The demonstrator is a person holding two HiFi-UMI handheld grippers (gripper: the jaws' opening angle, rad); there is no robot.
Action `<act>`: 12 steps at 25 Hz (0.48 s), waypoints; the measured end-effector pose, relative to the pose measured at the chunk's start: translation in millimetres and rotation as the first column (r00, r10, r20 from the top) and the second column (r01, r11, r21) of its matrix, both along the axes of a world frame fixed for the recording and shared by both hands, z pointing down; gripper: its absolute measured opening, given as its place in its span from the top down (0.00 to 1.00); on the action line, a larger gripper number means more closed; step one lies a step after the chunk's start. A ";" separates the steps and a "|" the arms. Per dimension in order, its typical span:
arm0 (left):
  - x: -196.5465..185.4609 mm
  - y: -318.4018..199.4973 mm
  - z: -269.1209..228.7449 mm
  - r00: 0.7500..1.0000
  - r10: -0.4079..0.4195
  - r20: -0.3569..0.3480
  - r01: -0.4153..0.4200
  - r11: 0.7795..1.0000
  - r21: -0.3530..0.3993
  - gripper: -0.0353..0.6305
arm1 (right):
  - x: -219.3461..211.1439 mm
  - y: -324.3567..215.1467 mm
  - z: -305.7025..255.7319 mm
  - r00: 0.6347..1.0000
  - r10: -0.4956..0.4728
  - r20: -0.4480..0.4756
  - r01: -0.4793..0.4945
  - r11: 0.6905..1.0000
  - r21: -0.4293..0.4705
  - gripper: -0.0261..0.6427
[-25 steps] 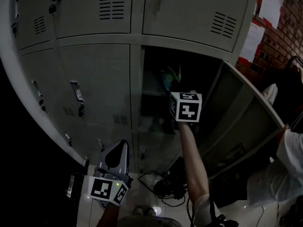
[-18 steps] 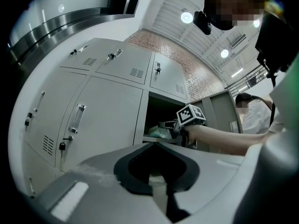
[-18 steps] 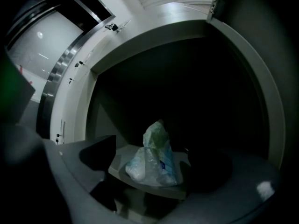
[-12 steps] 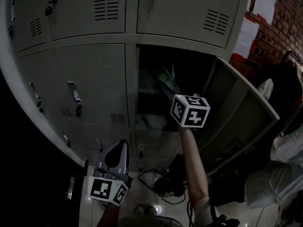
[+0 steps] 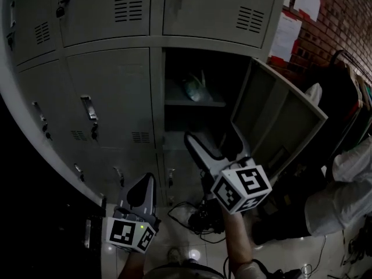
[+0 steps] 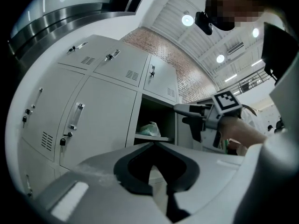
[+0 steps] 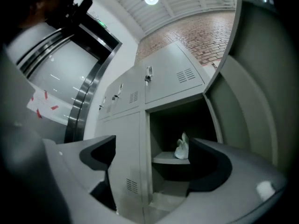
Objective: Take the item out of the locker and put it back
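Note:
A pale crumpled bag [image 5: 195, 89] lies on the shelf [image 5: 210, 104] of the open locker; it also shows in the left gripper view as the bag [image 6: 149, 129] and in the right gripper view as the bag [image 7: 181, 148]. My right gripper [image 5: 213, 140] hangs below and in front of the locker mouth, well clear of the bag. Its jaws have opened within the last second and stand open, with nothing between them [image 7: 154, 146]. My left gripper [image 5: 146, 182] is low at the left, before the closed lockers, shut and empty [image 6: 156, 148].
The locker door [image 5: 279, 121] swings out to the right of my right gripper. Closed lockers with handles and padlocks [image 5: 93, 115] fill the left. A tangle of cables [image 5: 200, 220] lies on the floor below. A person in white [image 5: 349, 185] stands at the right edge.
My right gripper has pulled back out of the locker, down and toward me, with its jaws now apart. The bag stays on the shelf. My left gripper has barely shifted.

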State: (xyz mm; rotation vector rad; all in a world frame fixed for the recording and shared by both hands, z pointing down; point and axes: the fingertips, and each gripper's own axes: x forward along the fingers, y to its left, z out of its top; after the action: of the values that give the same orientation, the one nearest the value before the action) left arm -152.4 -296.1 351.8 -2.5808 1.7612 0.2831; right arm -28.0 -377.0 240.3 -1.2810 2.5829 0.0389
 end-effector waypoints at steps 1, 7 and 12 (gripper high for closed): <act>1.1 6.7 -1.2 1.000 0.001 0.000 -0.001 1.000 0.006 0.94 | 4.1 17.7 2.3 1.000 -0.007 0.018 0.007 1.000 -0.001 0.24; 12.2 65.7 1.2 1.000 -0.014 -0.004 0.014 0.999 0.044 0.94 | 42.2 110.8 46.5 0.992 -0.008 0.125 0.017 0.997 -0.072 0.24; 35.9 156.1 12.1 1.000 -0.018 0.004 0.018 0.999 0.028 0.94 | 60.1 205.7 92.3 0.993 -0.013 0.117 0.033 0.986 -0.163 0.24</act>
State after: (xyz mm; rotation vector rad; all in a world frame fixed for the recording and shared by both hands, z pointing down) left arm -116.5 -140.0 363.9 -2.5432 1.7654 0.2995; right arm 32.1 -171.3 332.6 -1.2672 2.5448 -0.2514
